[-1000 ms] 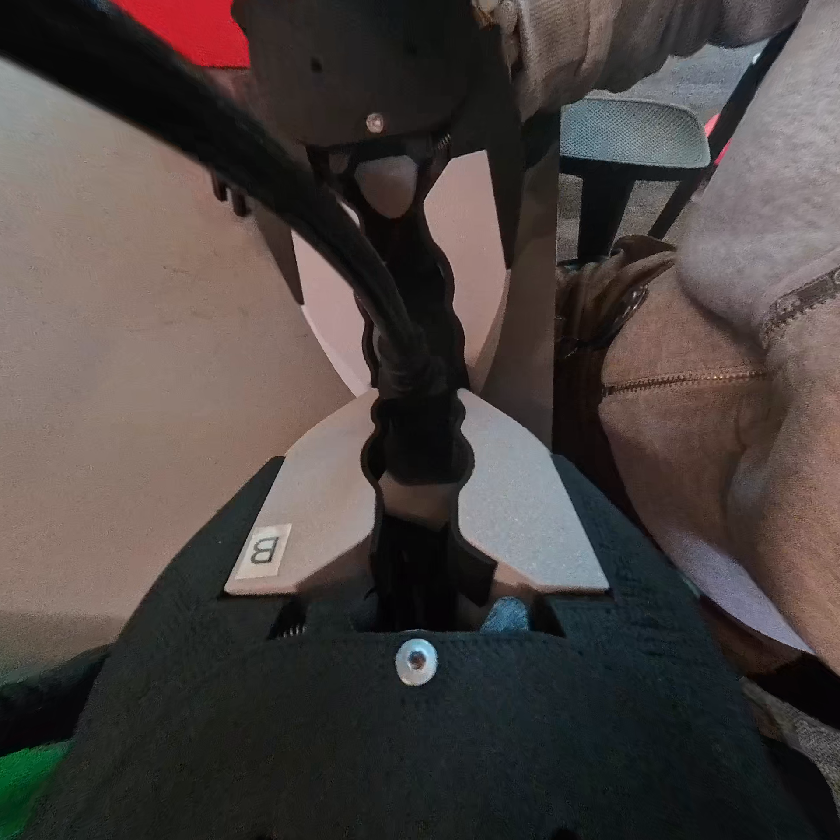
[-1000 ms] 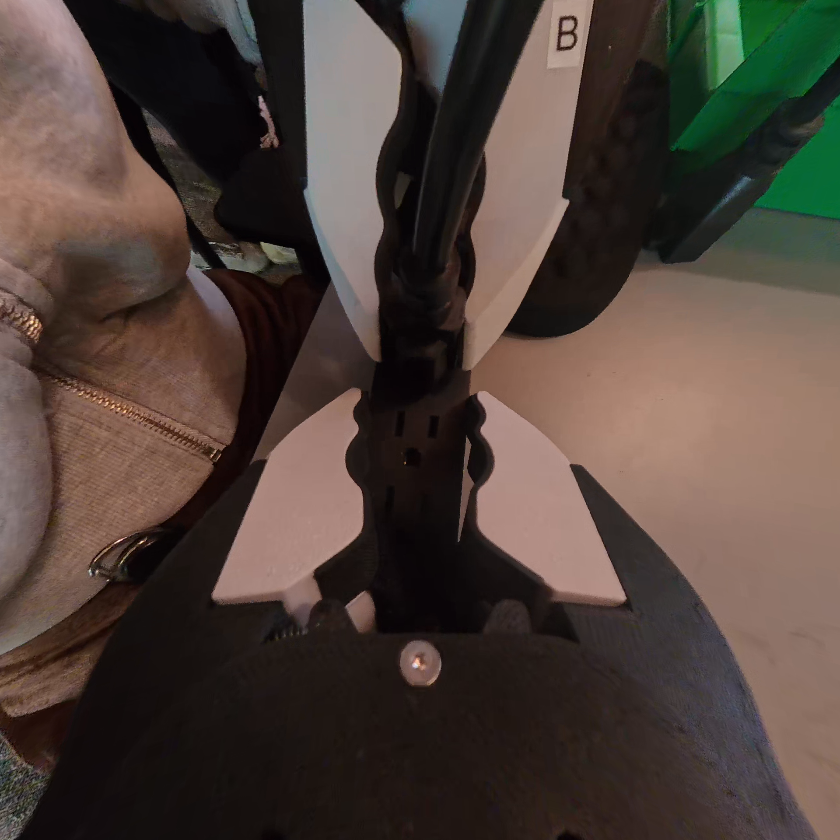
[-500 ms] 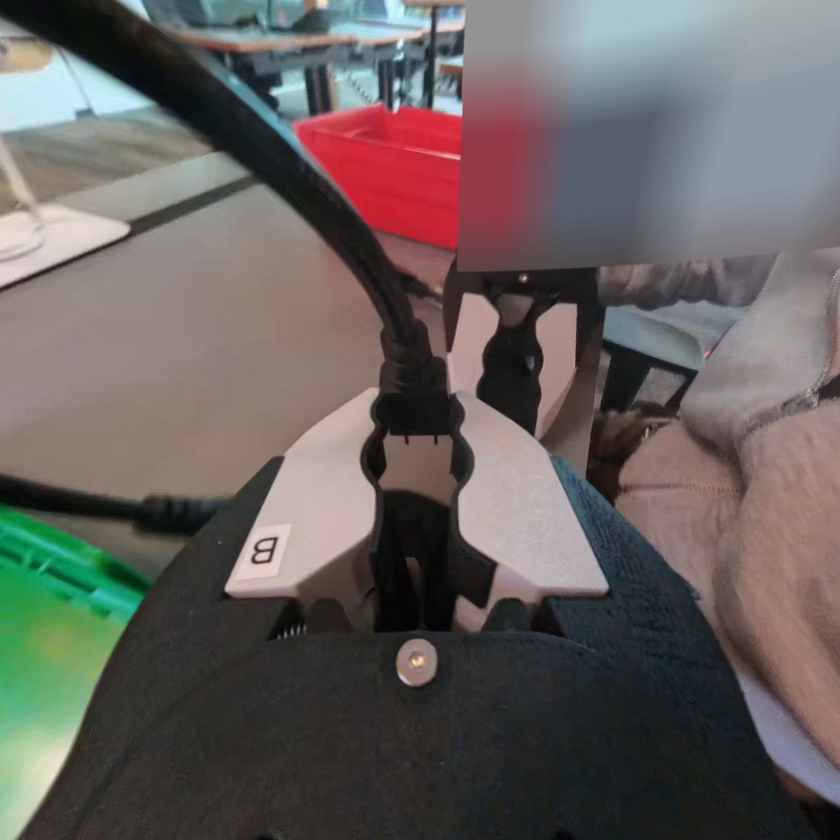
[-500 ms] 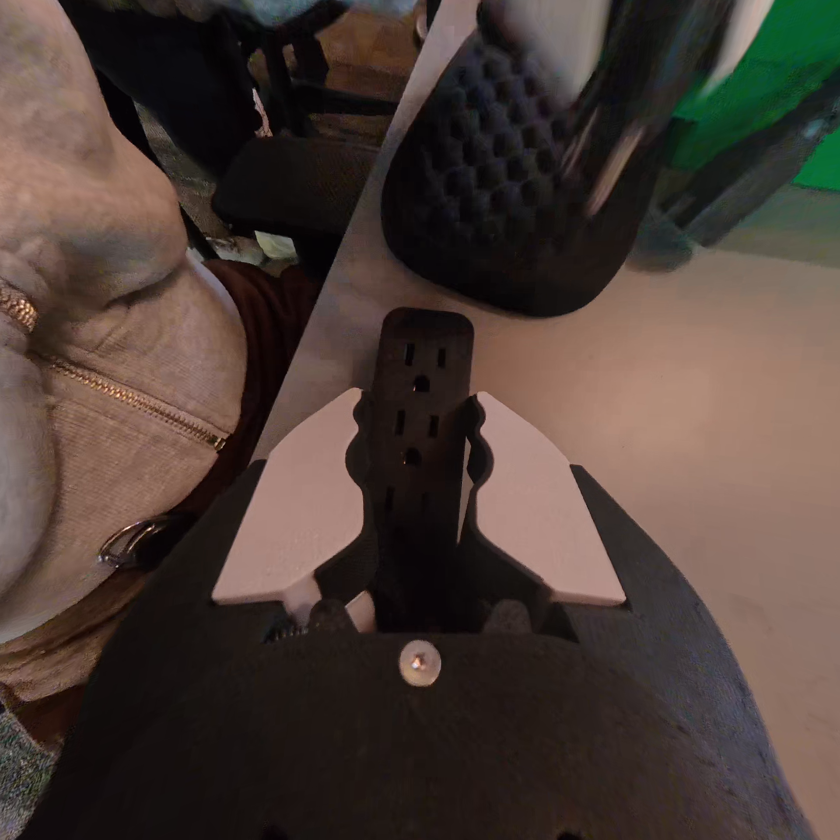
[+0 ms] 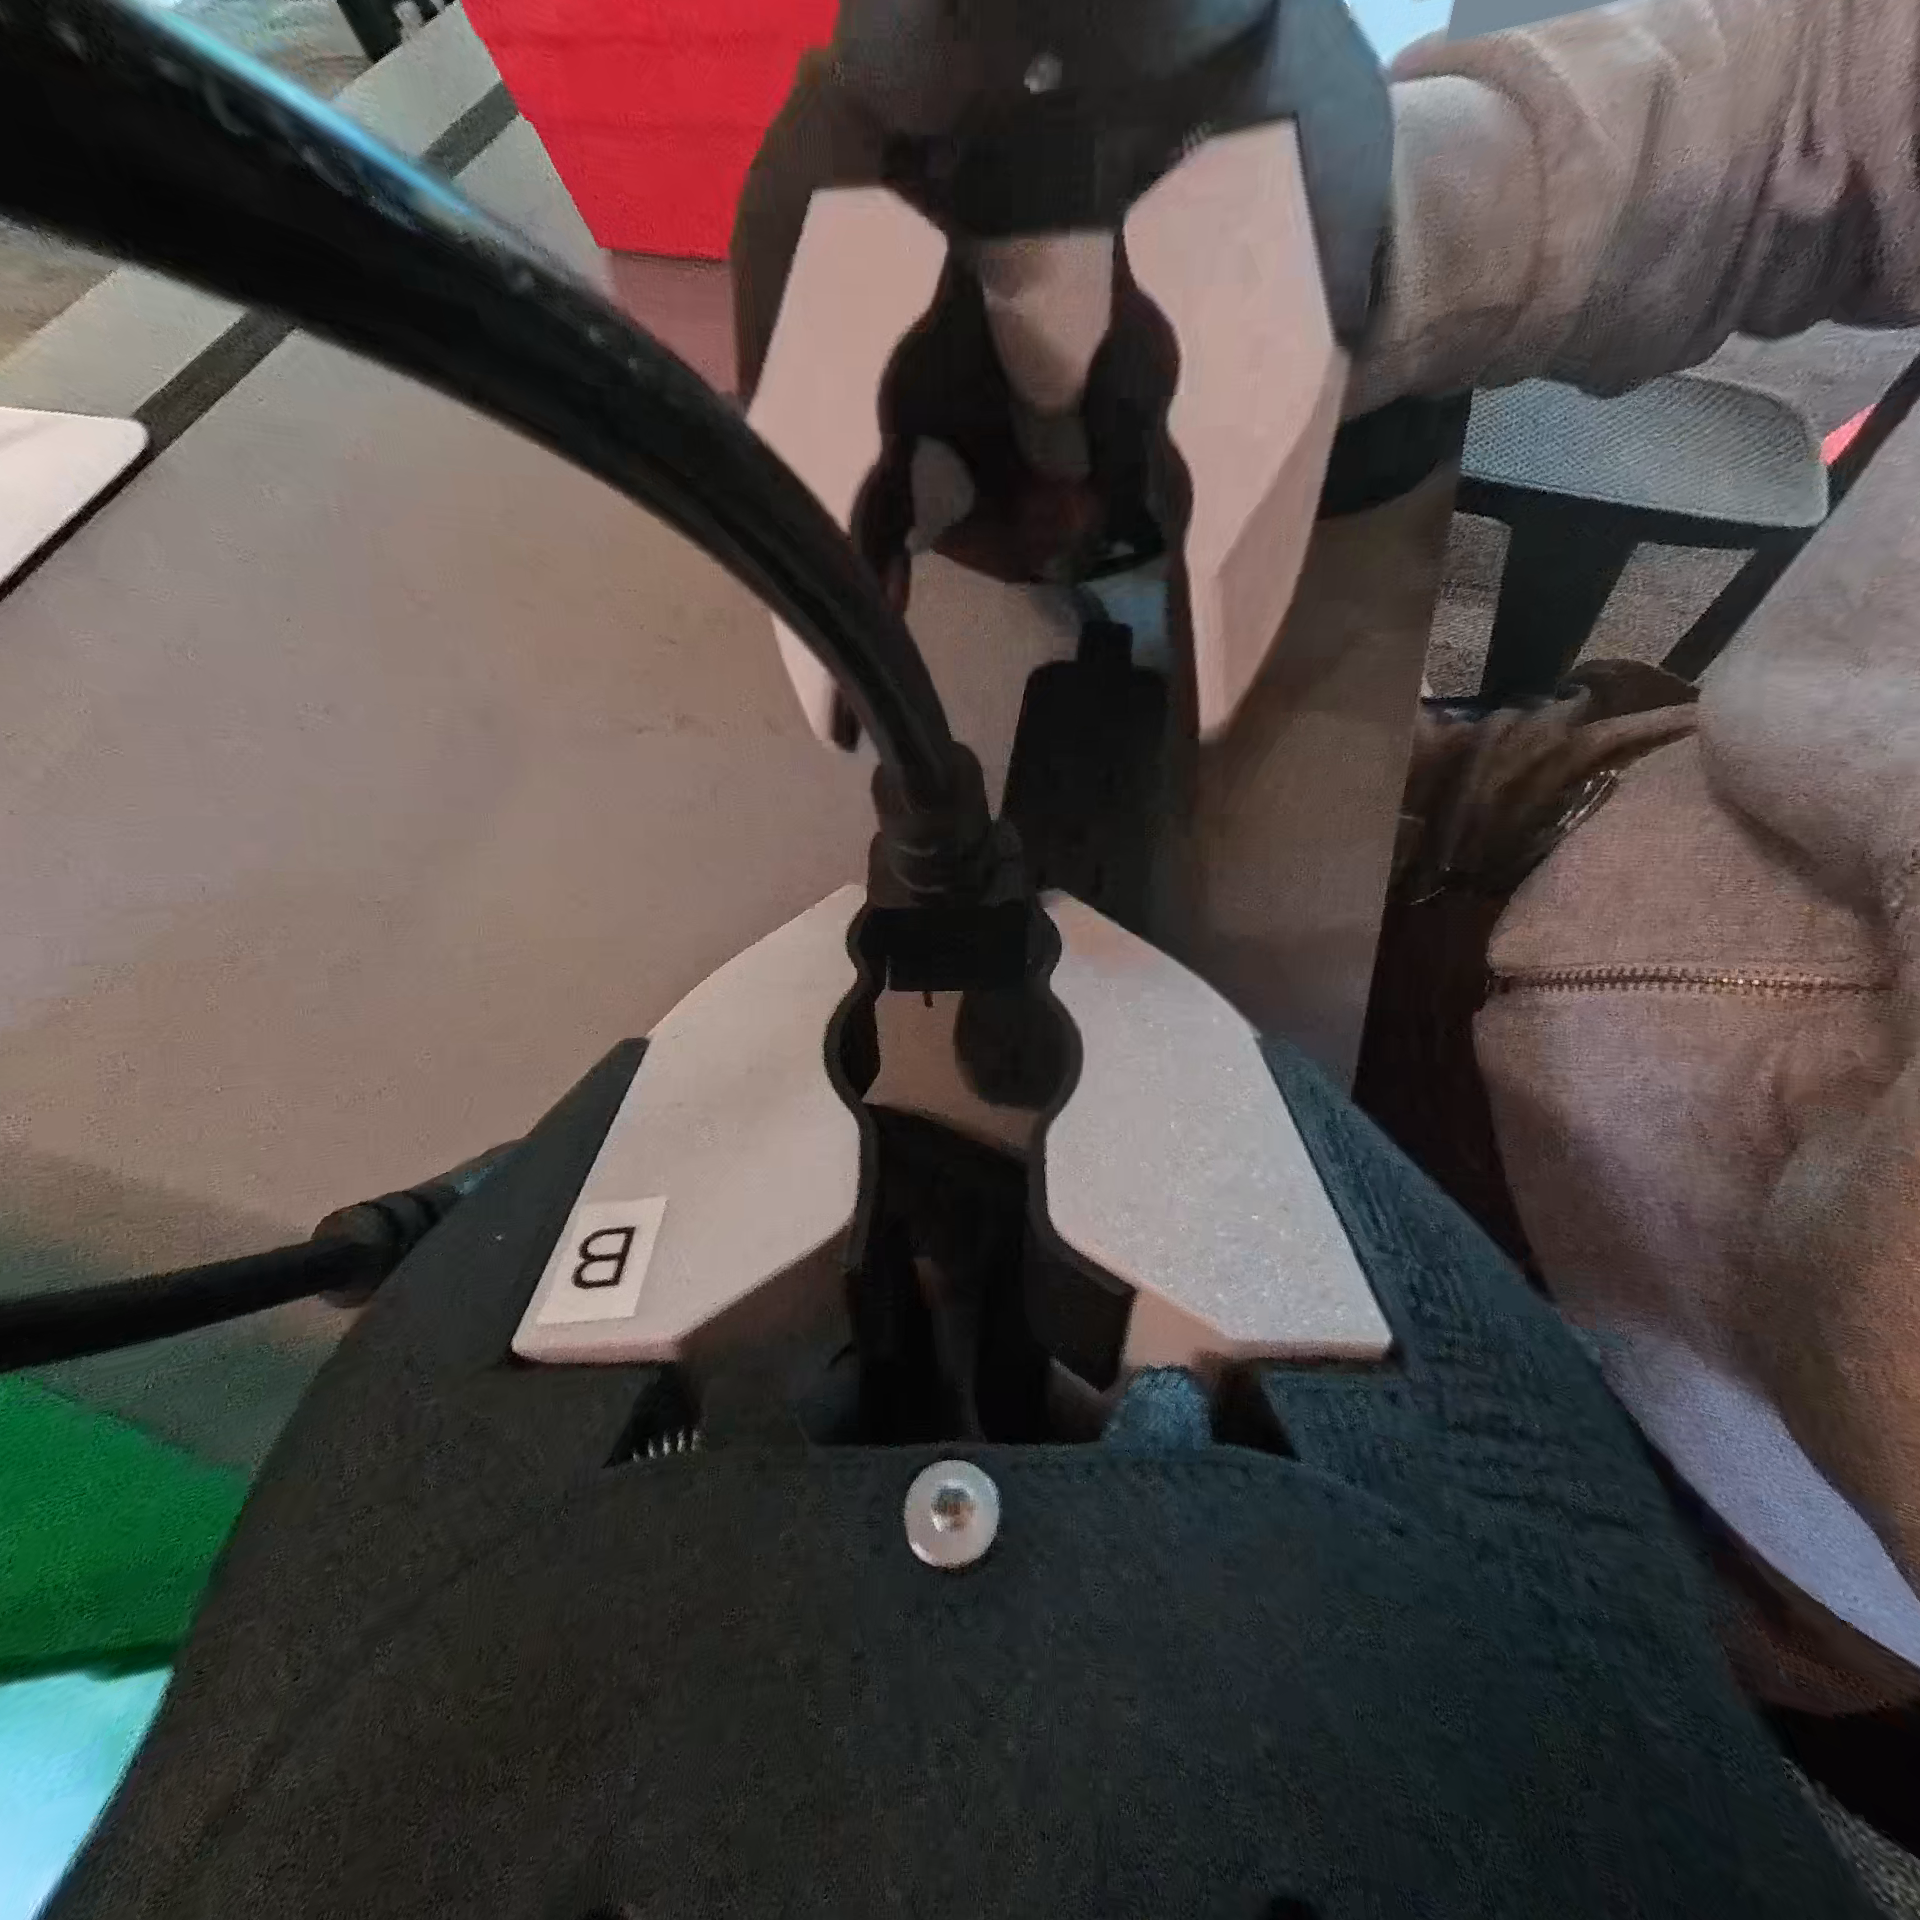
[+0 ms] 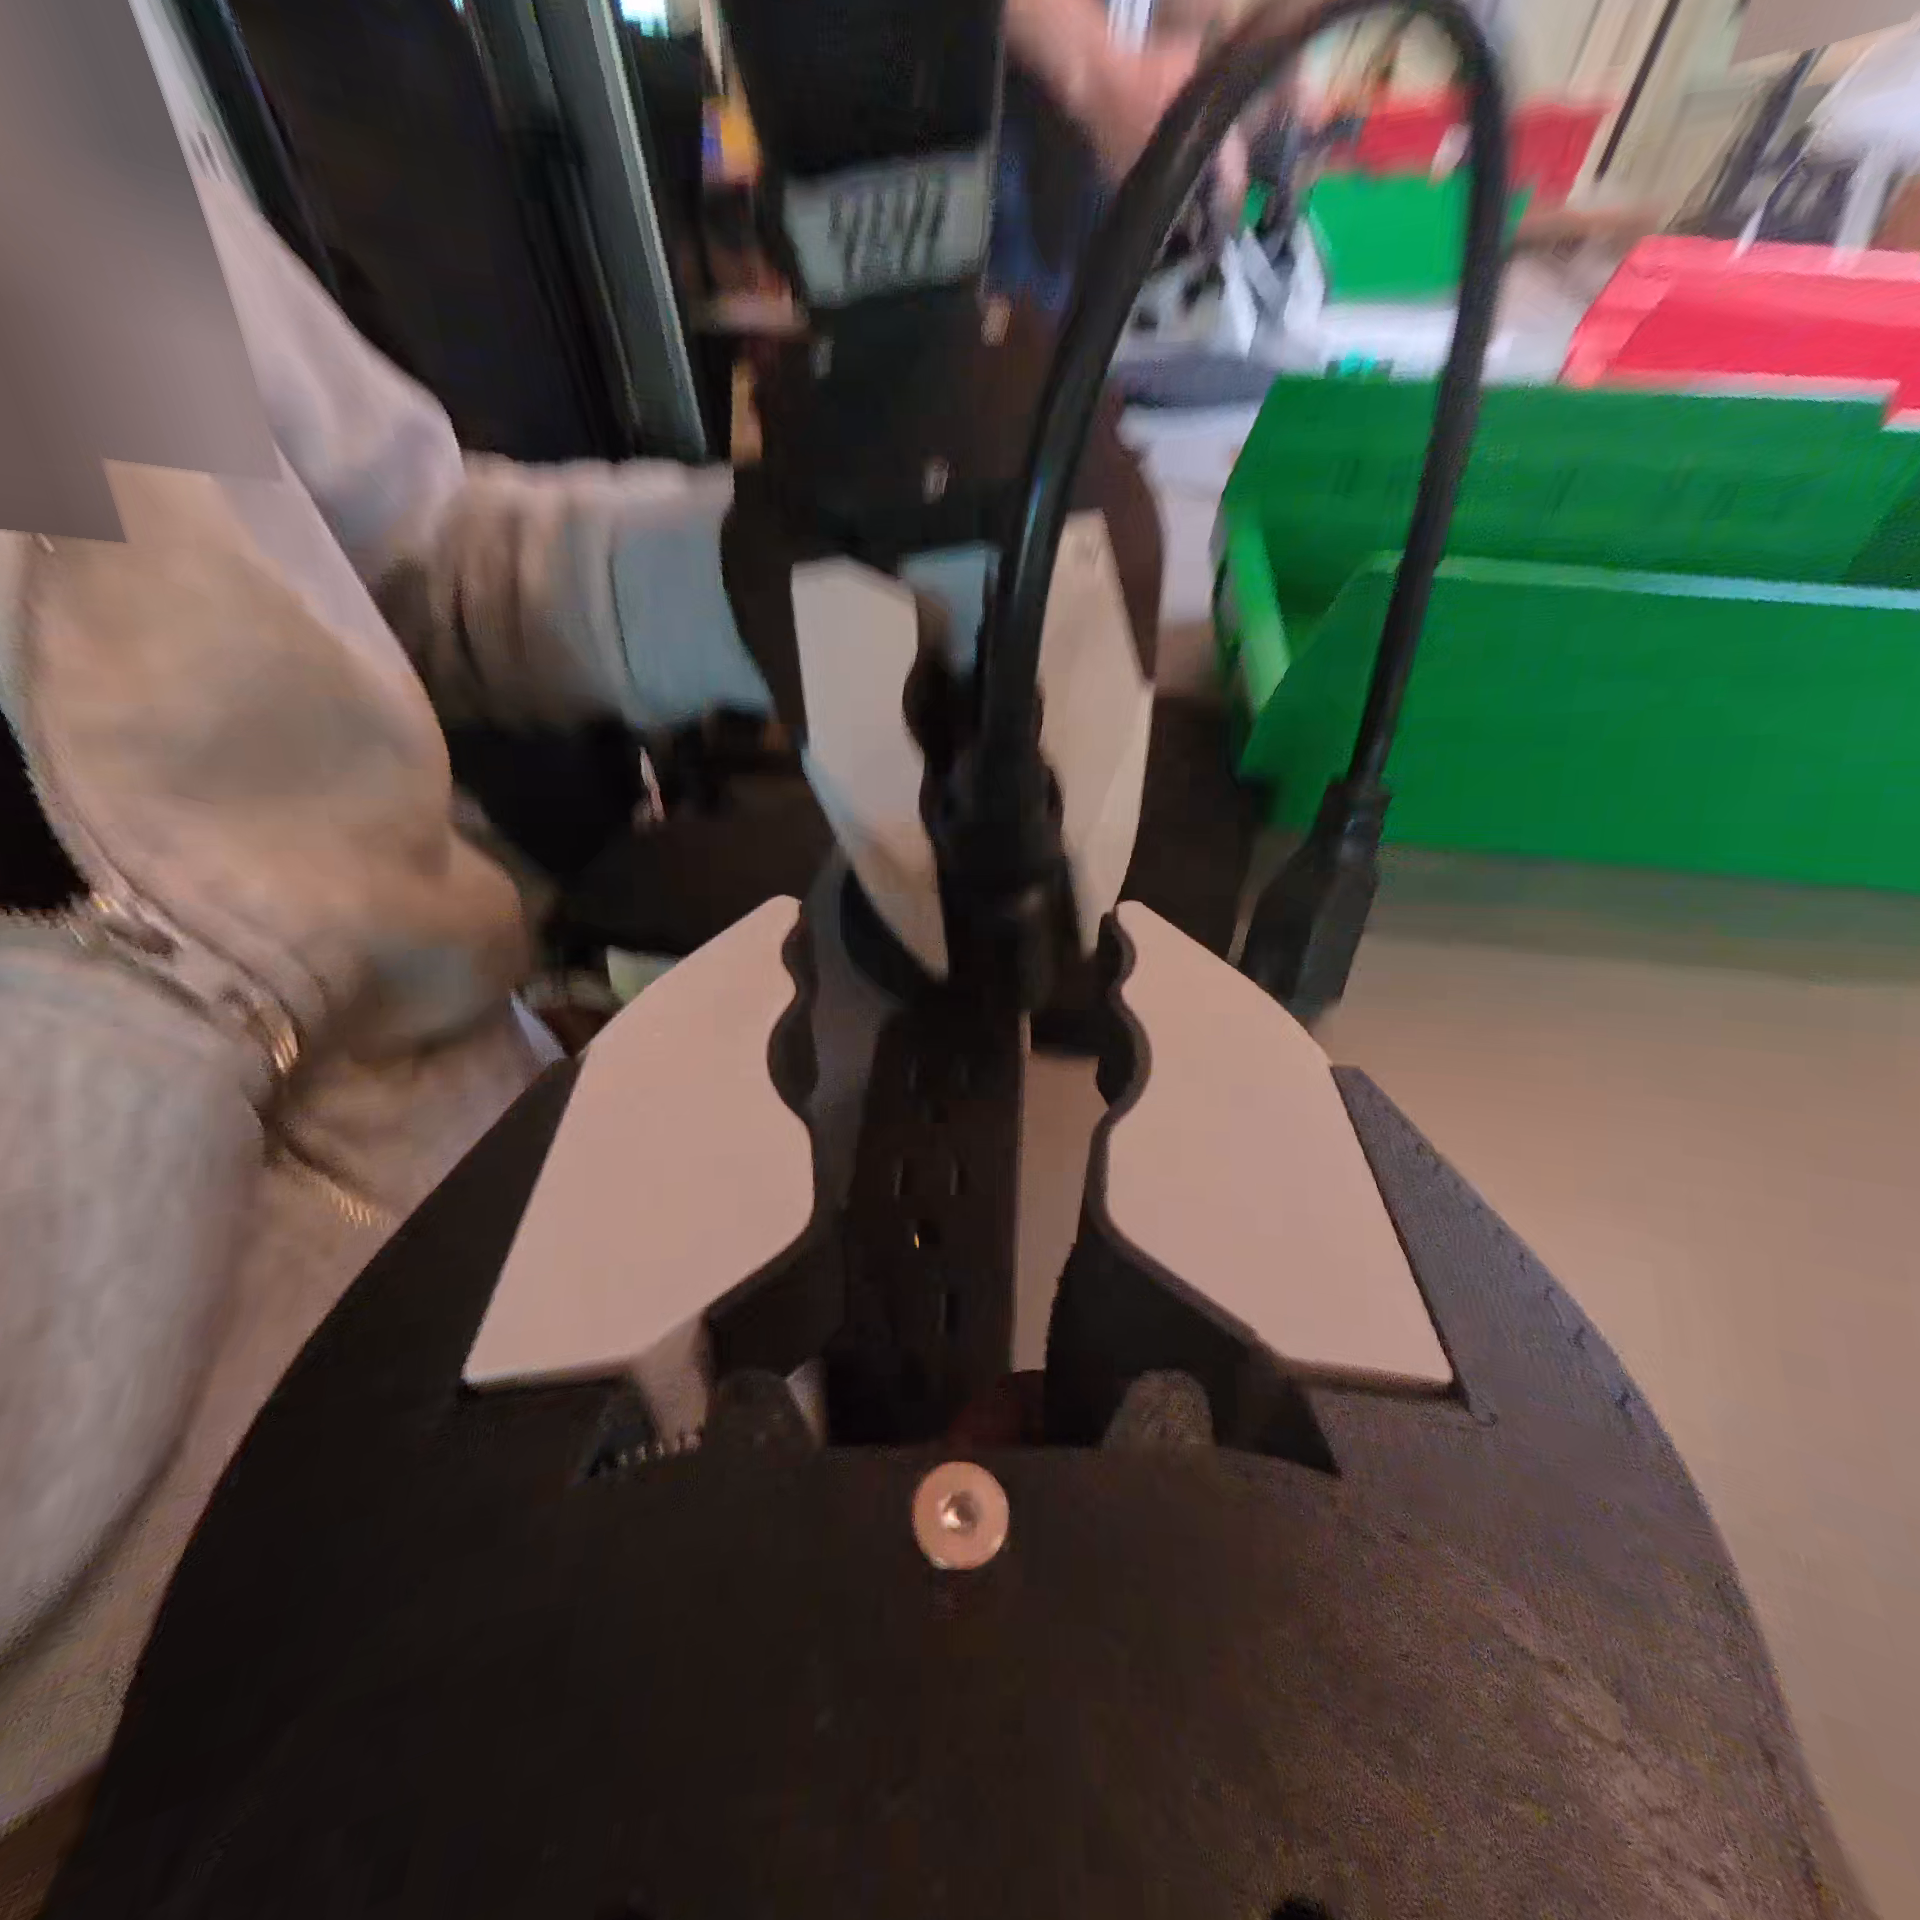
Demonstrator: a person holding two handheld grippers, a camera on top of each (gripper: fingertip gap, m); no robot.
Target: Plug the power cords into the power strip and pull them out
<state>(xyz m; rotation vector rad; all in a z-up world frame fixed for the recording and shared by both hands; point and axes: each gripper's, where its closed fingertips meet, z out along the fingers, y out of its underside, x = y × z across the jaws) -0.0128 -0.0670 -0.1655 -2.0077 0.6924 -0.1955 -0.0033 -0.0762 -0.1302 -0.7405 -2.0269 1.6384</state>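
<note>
Left gripper: the left gripper was clamped on the black plug of a power cord, pinched at the very tips of its white fingers.
Right gripper: the right gripper stood spread, its white fingers clear of the power strip on both sides, a strip of pale table showing on the right side.
Only in left view: the far end of the strip as a dark block between the right gripper's parted fingers; a second cord end lying on the table at lower left; a red bin behind.
Only in right view: the strip's face with its column of outlets; the cord's whole arc up and over to a connector hanging at the right by the green bins; the left gripper facing it, fingers closed about the plug.
Strip axis: long axis ran straight away from the right camera, outlet face upward, lying on the beige table.
Plug direction: at the strip's far end; seating unclear through blur.
Look: strip matte black, narrow; cord thick, glossy black, ribbed at the plug.
Person: grey zip top at the table's edge.
</note>
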